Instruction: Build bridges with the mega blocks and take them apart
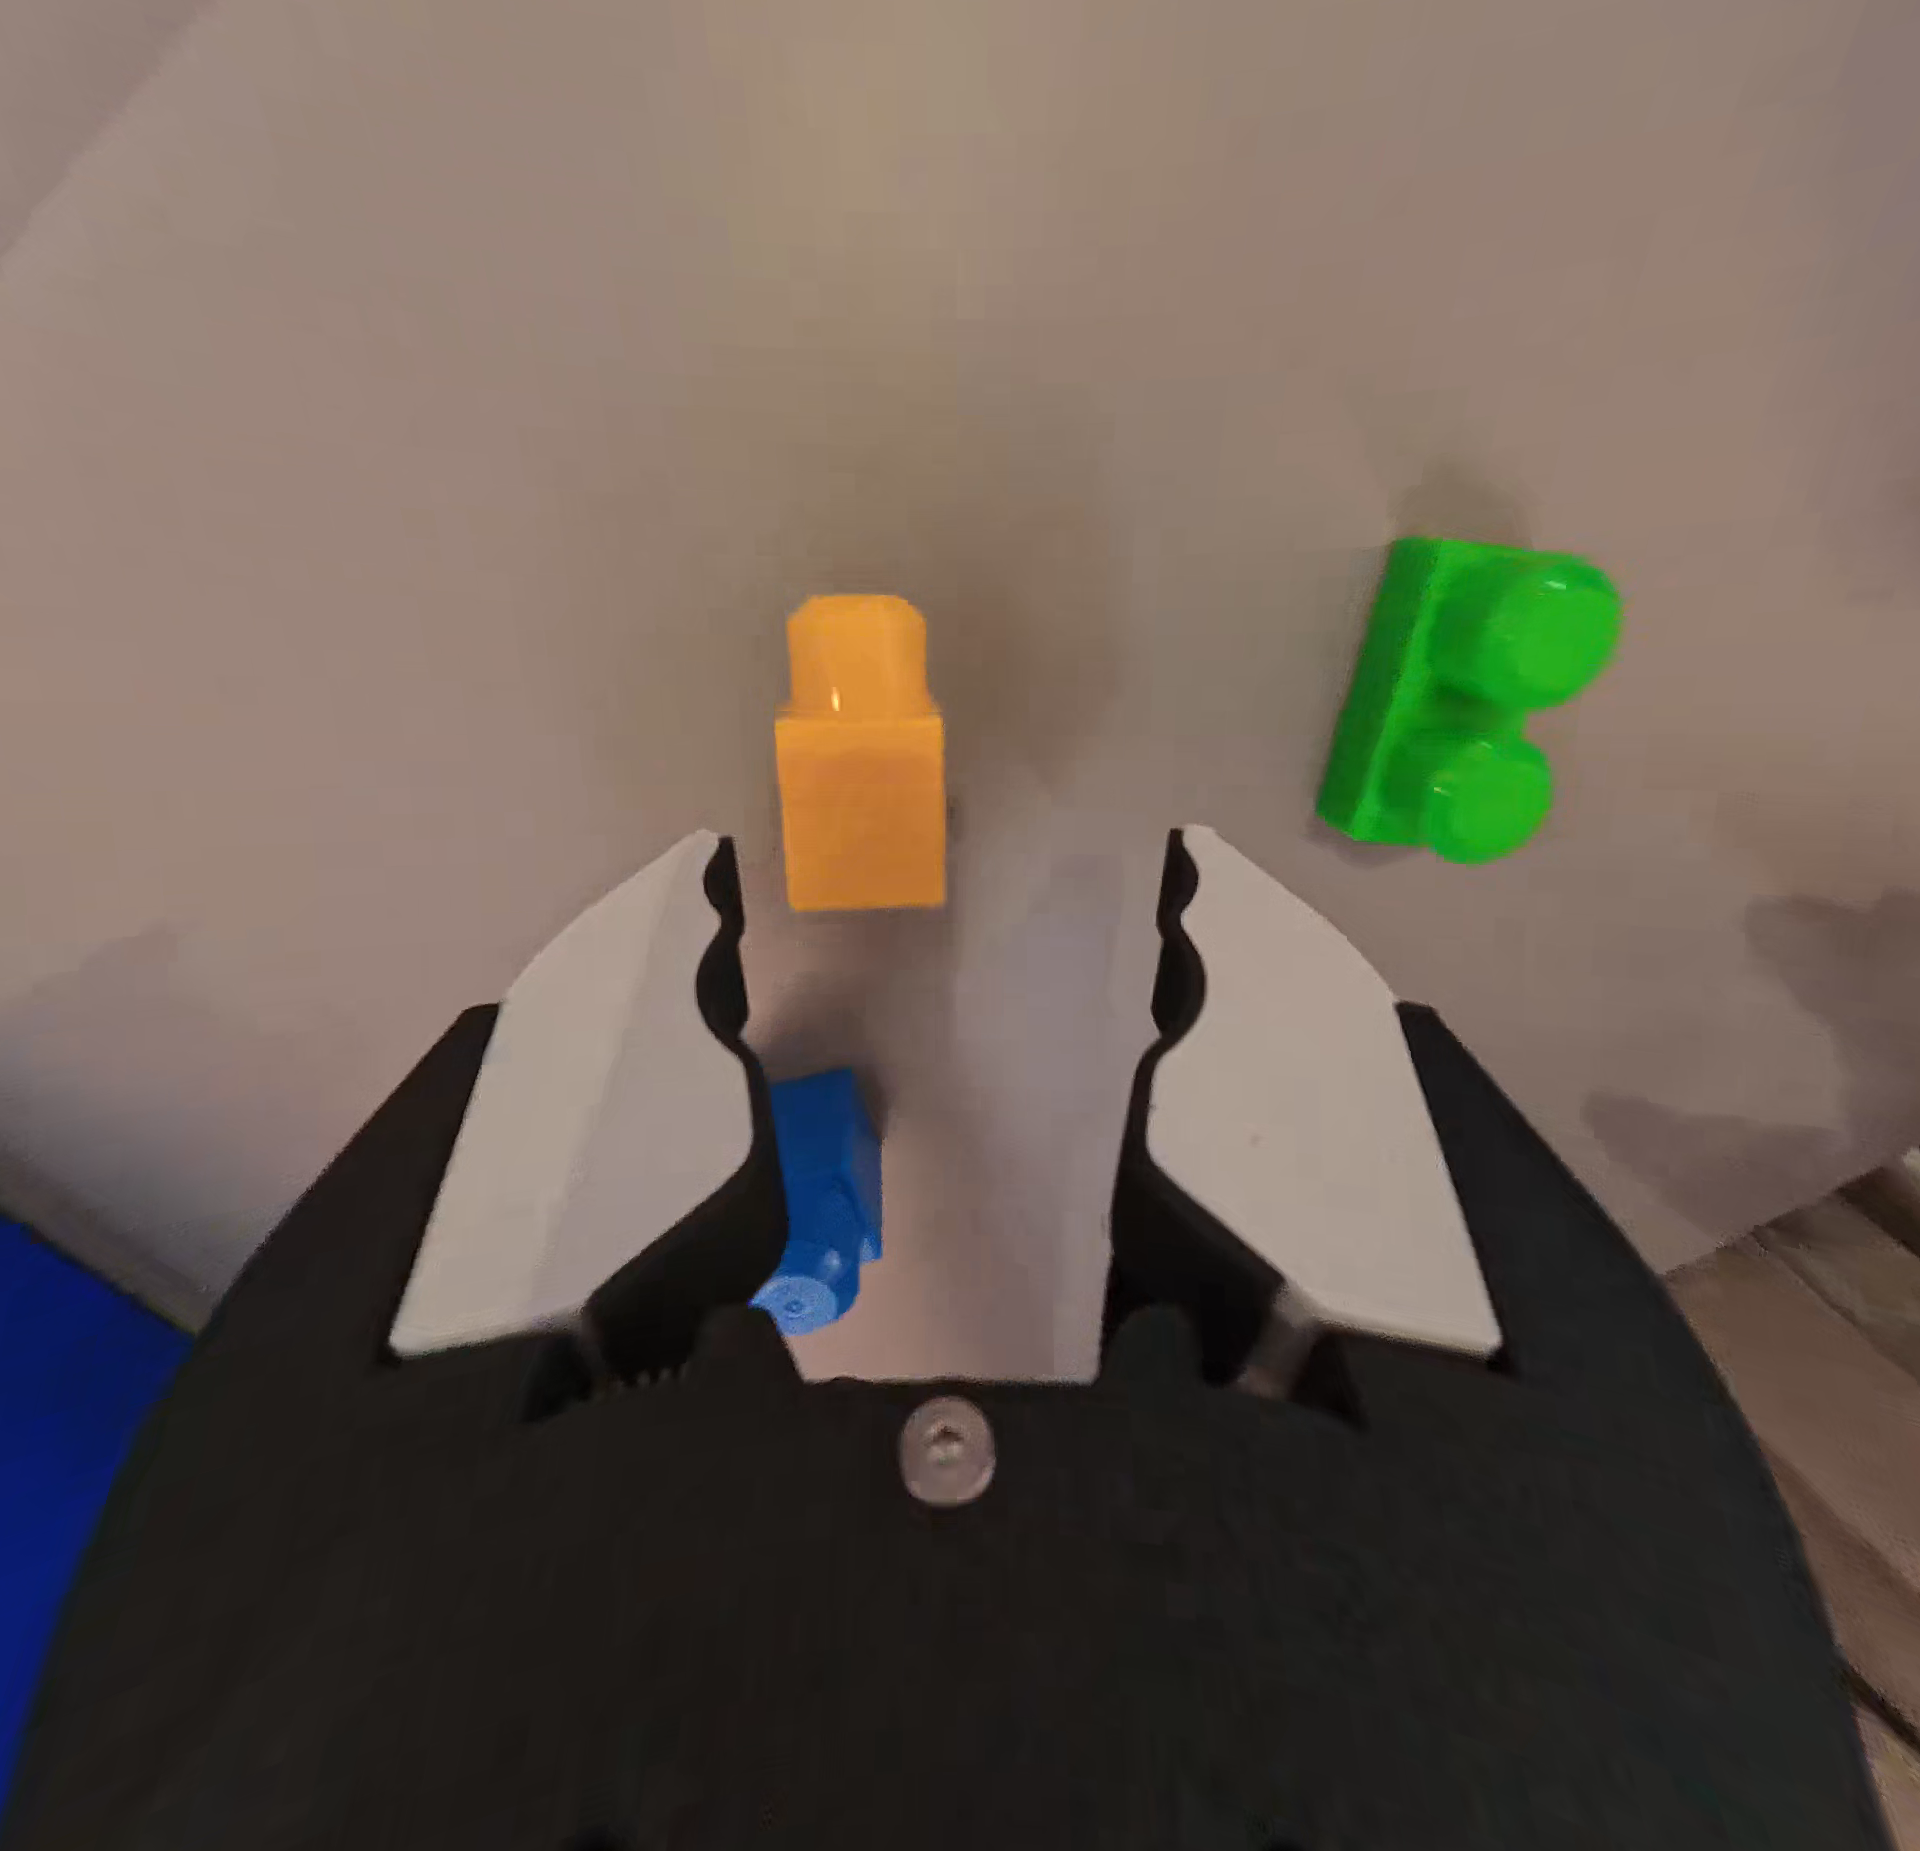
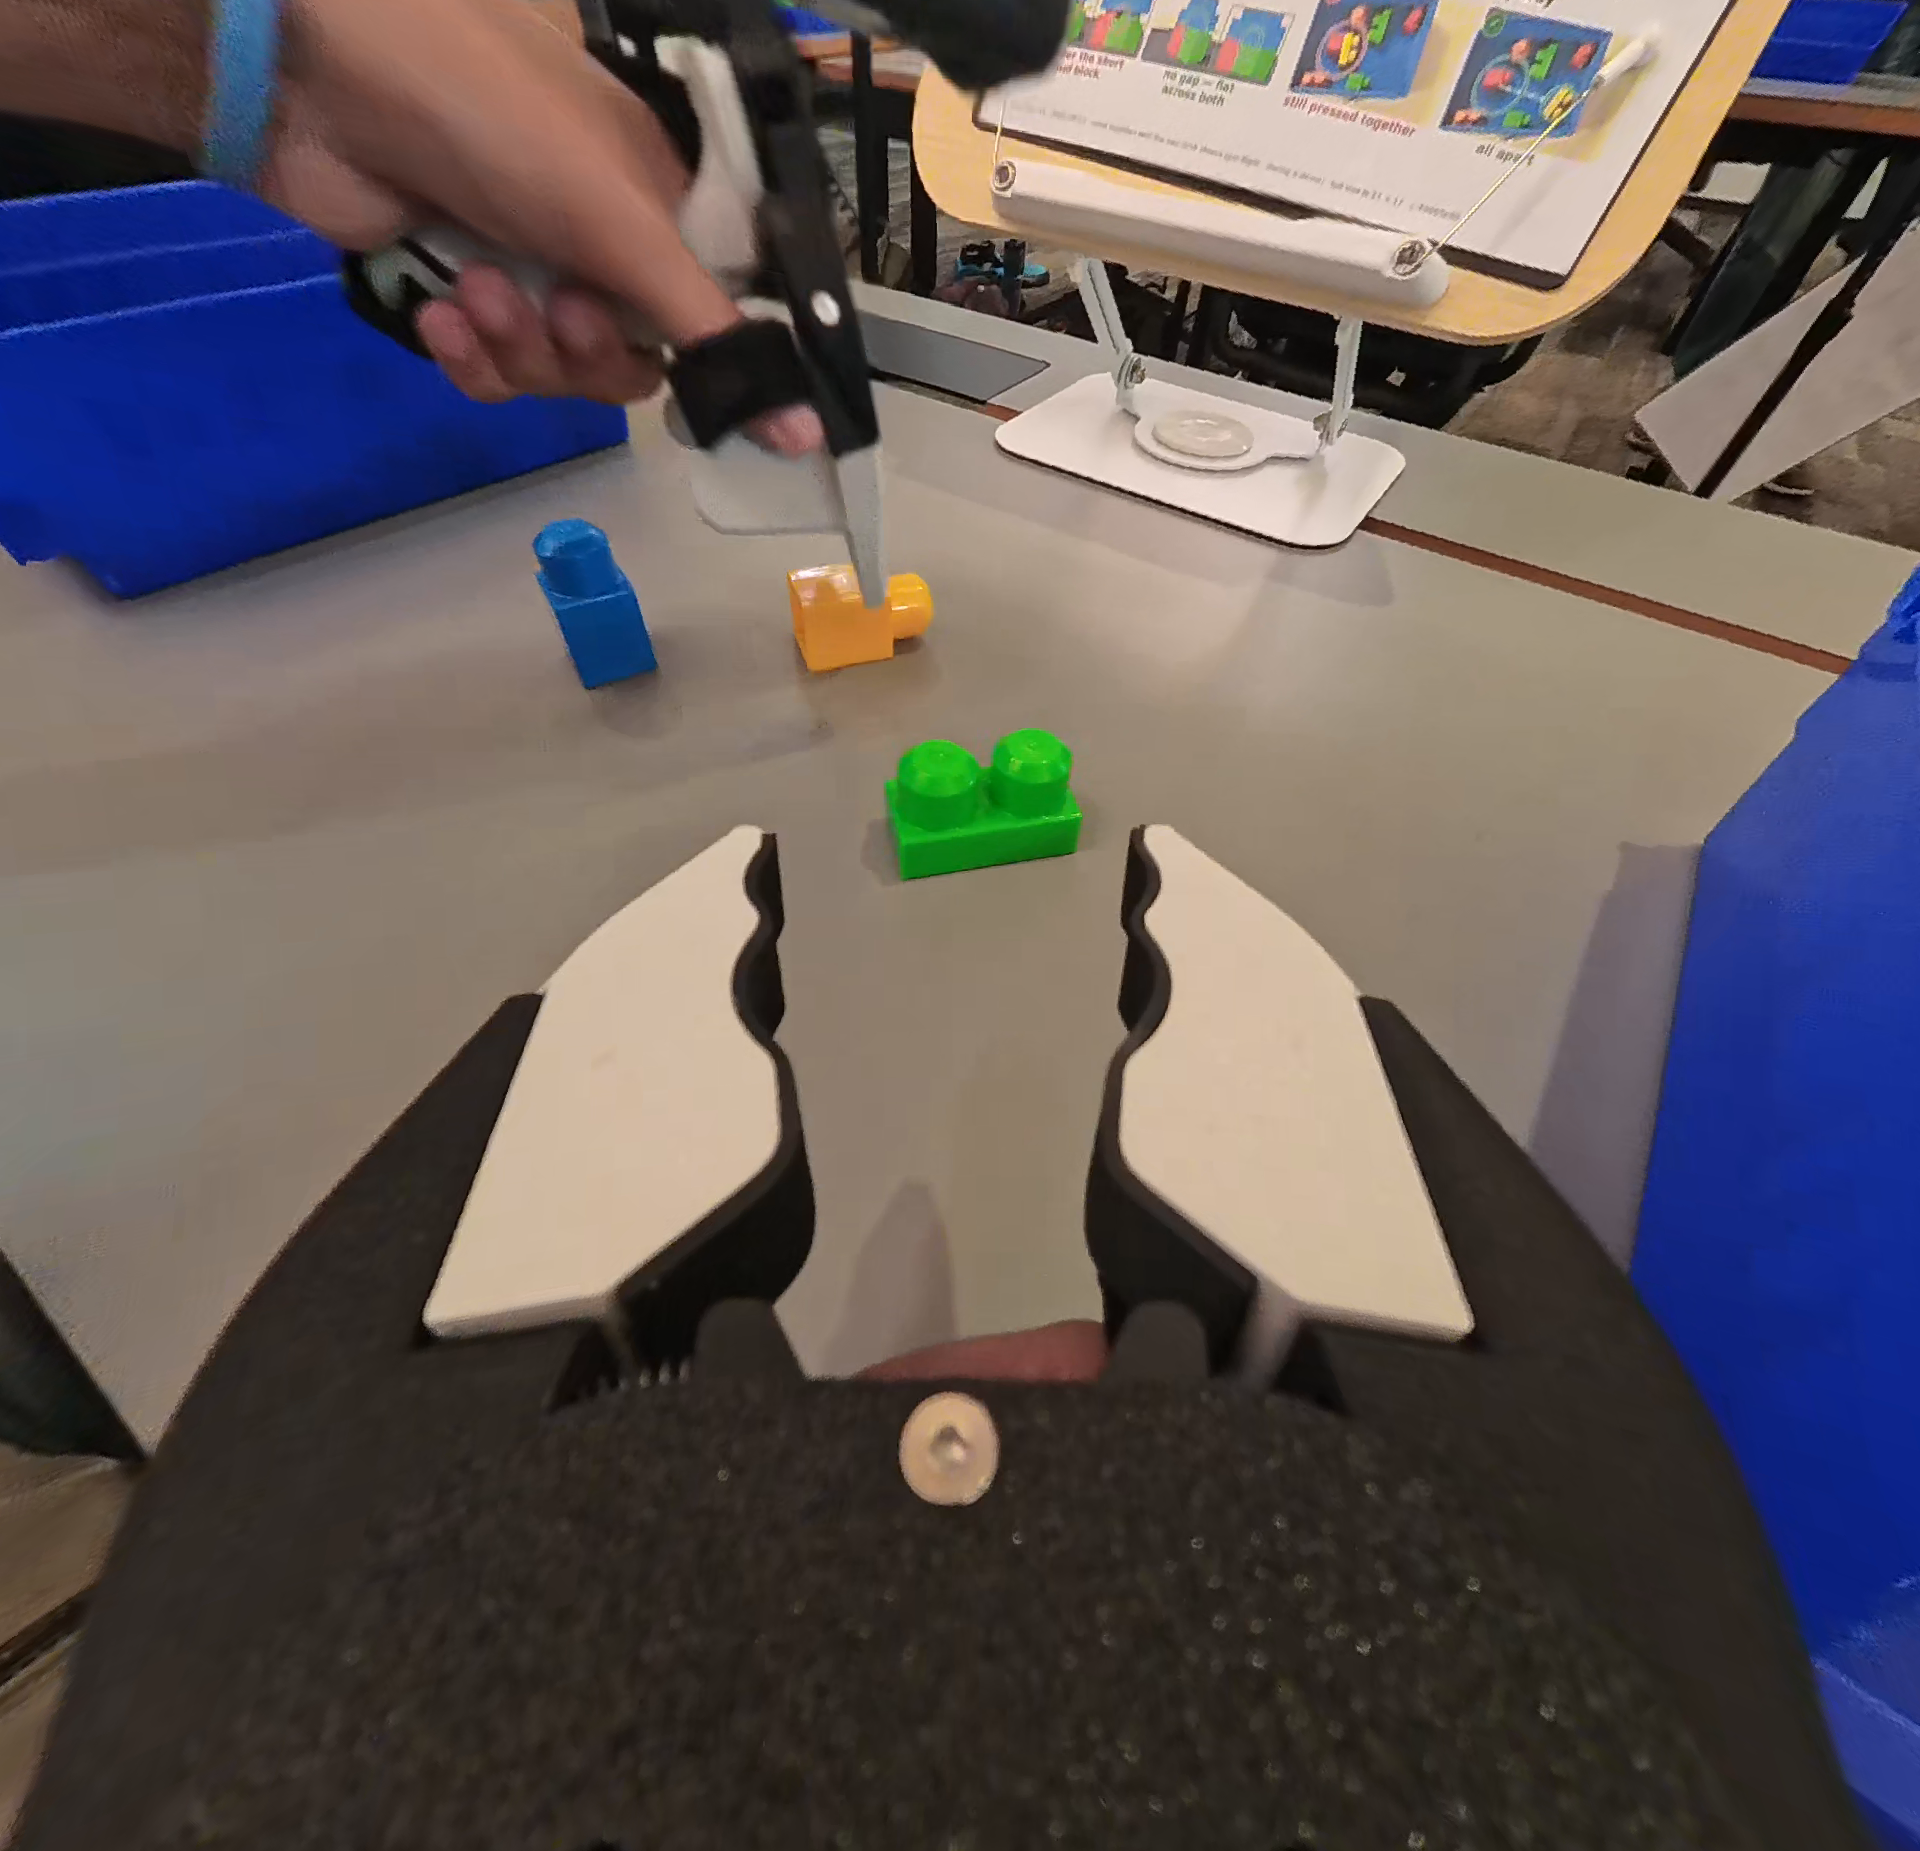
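Note:
An orange one-stud block [image 1: 860, 762] lies on its side on the grey table [image 1: 520, 451], just beyond my open, empty left gripper [image 1: 951, 845]. A blue one-stud block [image 1: 831, 1188] stands below it, partly hidden by the left finger. A green two-stud block [image 1: 1455, 700] sits to the right. In the right wrist view, my right gripper [image 2: 951, 840] is open and empty, with the green block [image 2: 982, 814] studs-up just ahead of its tips. The left gripper [image 2: 810, 534], held by a hand, points down over the orange block [image 2: 852, 622]. The blue block [image 2: 592, 606] stands upright to the left.
A blue bin [image 2: 208, 378] stands at the back left and another blue bin [image 2: 1808, 1074] close on the right. An instruction board on a white stand [image 2: 1205, 440] is at the back. The table edge and wooden floor [image 1: 1818, 1334] show at lower right.

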A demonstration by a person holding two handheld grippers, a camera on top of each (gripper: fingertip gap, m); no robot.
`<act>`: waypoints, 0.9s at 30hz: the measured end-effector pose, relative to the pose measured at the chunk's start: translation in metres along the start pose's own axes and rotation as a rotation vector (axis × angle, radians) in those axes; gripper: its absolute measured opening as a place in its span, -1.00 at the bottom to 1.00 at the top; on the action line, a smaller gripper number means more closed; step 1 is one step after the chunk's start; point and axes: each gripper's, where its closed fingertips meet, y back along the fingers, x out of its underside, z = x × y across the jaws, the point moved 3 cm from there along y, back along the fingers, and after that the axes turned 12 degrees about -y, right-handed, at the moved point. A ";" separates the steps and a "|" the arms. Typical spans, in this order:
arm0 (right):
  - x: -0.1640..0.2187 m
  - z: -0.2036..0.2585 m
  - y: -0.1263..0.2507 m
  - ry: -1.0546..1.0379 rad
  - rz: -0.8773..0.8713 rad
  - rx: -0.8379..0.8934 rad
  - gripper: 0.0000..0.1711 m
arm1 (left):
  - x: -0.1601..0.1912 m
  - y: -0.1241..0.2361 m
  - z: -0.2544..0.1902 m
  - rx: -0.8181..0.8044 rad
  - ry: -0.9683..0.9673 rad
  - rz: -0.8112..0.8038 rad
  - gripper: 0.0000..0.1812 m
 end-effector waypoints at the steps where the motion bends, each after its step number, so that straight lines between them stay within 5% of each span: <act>1: -0.001 0.000 0.001 -0.003 -0.002 -0.003 -0.27 | -0.002 -0.006 0.005 -0.025 -0.008 0.058 -0.15; 9: -0.008 0.001 0.009 0.005 -0.026 -0.005 -0.27 | -0.032 -0.031 0.020 -0.028 0.064 0.165 -0.25; 21: -0.011 -0.007 0.015 -0.015 -0.041 0.003 -0.27 | -0.024 -0.047 0.019 -0.077 -0.008 0.177 -0.28; 23: -0.010 -0.006 0.014 -0.014 -0.039 0.003 -0.27 | -0.023 -0.048 0.020 -0.063 0.007 0.160 -0.36; 24: -0.010 -0.006 0.014 -0.013 -0.039 0.003 -0.27 | -0.025 -0.047 0.022 -0.069 -0.009 0.148 -0.65; 27: -0.010 -0.005 0.014 -0.009 -0.037 0.003 -0.27 | -0.023 -0.047 0.021 -0.069 -0.033 0.138 -0.67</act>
